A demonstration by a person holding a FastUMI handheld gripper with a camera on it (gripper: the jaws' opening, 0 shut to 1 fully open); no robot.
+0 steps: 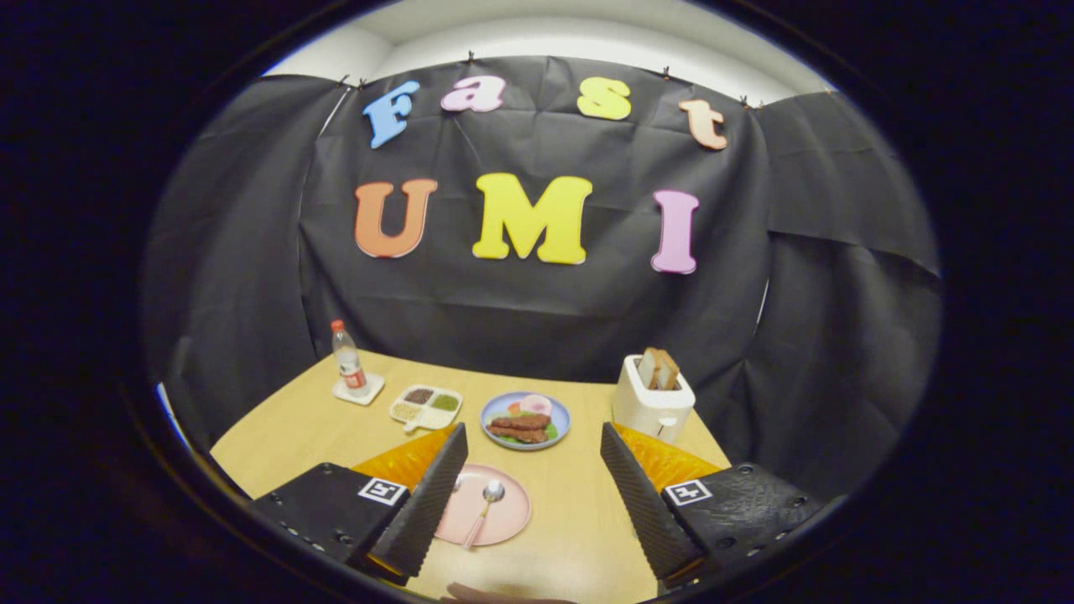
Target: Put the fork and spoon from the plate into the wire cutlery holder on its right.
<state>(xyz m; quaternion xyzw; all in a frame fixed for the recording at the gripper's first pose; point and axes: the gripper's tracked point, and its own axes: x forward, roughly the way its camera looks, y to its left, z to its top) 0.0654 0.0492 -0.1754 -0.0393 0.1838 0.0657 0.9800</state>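
The gripper (531, 486) hung with its fingers wide apart, holding nothing, above the round pink plate (503, 524) where the shiny metal spoon with a pink handle (485, 506) lay flat, so a pinch might slip off that thin handle.

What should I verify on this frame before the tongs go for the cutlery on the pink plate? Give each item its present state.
1. Tongs open: ok, the fingers stand wide apart with nothing between them.
2. Spoon on the pink plate: ok, it lies there just ahead of the fingers, bowl pointing away.
3. Fork on the plate: cannot tell, one finger covers part of the plate.
4. Wire cutlery holder located: cannot tell.
5. Path to the spoon free: ok, the food plate and toaster sit well beyond it.
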